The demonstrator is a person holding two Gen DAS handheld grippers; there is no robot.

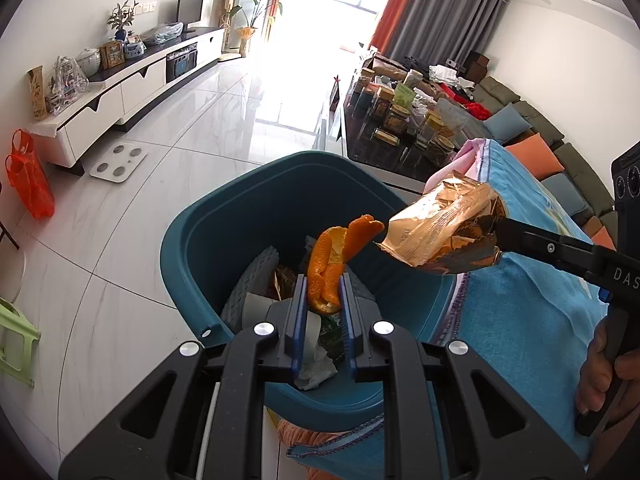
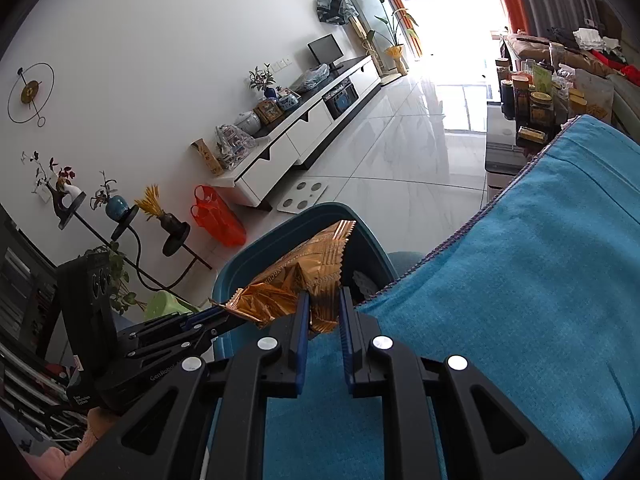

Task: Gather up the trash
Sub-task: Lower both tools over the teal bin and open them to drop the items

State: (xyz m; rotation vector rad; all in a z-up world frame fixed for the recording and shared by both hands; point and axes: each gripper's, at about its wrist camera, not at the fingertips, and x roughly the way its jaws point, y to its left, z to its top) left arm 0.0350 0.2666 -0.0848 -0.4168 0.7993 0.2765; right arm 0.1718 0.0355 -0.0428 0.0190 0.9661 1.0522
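Note:
My left gripper [image 1: 323,284] is shut on an orange peel [image 1: 336,258], which hangs over the open teal trash bin [image 1: 188,248]. Paper scraps and other rubbish lie inside the bin. From the right, my right gripper [image 1: 498,246] reaches in, shut on a crumpled gold snack wrapper [image 1: 440,226] held just above the bin's right rim. In the right wrist view the right gripper [image 2: 324,304] pinches the gold wrapper [image 2: 304,276] over the bin [image 2: 240,276]. The left gripper [image 2: 224,314] comes in from the left there, its tip hidden behind the wrapper.
A blue towel [image 1: 532,280] covers the surface right of the bin. A person's hand [image 1: 604,372] grips the right tool's handle. Beyond lie a table crowded with jars [image 1: 404,120], a white TV cabinet [image 1: 128,88], a floor scale [image 1: 118,160], an orange bag [image 1: 28,176] and a green stool [image 1: 12,344].

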